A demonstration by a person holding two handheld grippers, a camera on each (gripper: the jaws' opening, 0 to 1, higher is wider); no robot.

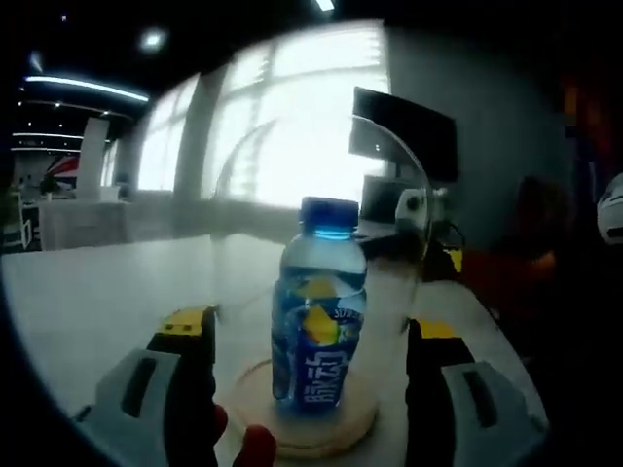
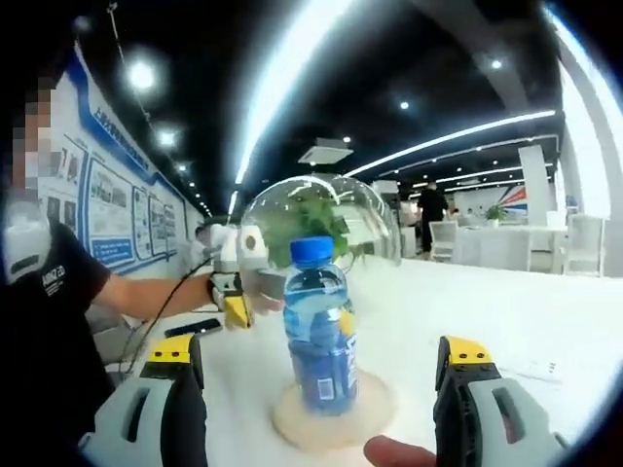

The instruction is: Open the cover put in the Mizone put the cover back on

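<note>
My white desk [image 2: 506, 321] carries the round wooden base [image 2: 292, 413]. The clear dome cover [image 2: 321, 209] sits tilted over the upright Mizone bottle [image 2: 319, 336], dead ahead between both claws. My left claw [image 1: 310, 336] and right claw [image 2: 321, 355] gape open, empty, left nearer

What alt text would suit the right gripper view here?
A blue Mizone bottle stands on a round wooden base on a white table, with a clear dome cover over its top, held by the left tool. The right tool is open in the foreground.

bottle label [image 1: 321, 375] — white characters (illegible), no brand
</note>
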